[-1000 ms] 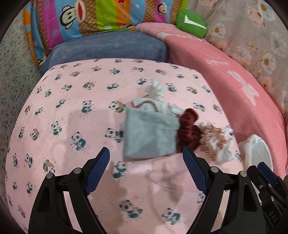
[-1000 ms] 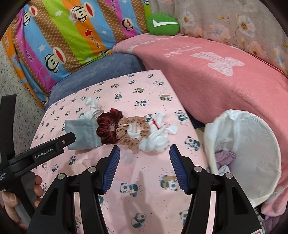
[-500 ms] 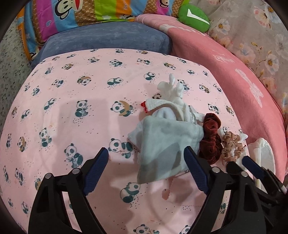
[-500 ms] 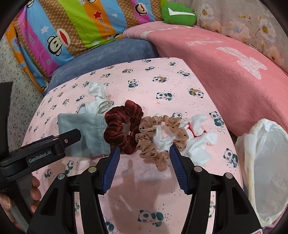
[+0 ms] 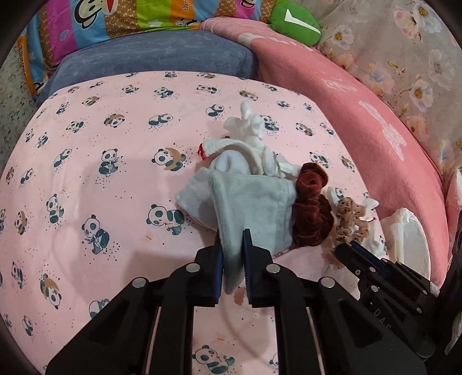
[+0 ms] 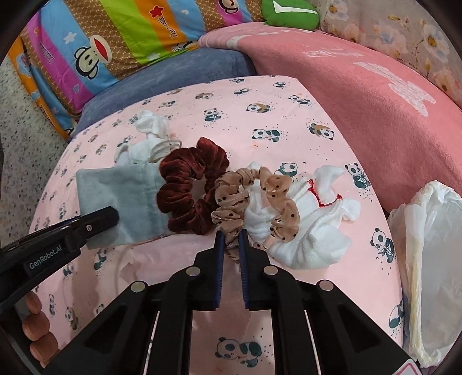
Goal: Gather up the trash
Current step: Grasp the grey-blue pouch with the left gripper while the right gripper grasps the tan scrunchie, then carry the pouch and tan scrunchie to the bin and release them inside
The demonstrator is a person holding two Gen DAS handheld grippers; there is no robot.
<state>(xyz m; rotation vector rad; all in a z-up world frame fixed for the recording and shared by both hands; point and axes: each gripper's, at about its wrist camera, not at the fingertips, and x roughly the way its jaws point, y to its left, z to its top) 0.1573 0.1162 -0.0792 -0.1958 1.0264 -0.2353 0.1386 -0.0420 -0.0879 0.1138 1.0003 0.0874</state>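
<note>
A row of items lies on the pink panda sheet (image 5: 86,178). My left gripper (image 5: 232,243) is shut on the near edge of a grey cloth pouch (image 5: 257,207); the pouch also shows in the right wrist view (image 6: 121,196). My right gripper (image 6: 231,241) is shut on the near edge of a tan dotted scrunchie (image 6: 231,207). A dark red velvet scrunchie (image 6: 187,187) lies between pouch and tan scrunchie. A crumpled white cloth with red stitching (image 6: 311,228) lies under and right of the tan scrunchie. Another white cloth (image 5: 251,138) lies behind the pouch.
A white trash bag (image 6: 427,253) hangs open at the bed's right edge. A pink blanket (image 6: 361,86), a blue cushion (image 5: 156,57), a striped monkey pillow (image 6: 115,37) and a green toy (image 5: 294,20) lie behind.
Both grippers moved forward and closed: the left on the grey pouch, the right on the tan scrunchie. Both were open half a second ago.
</note>
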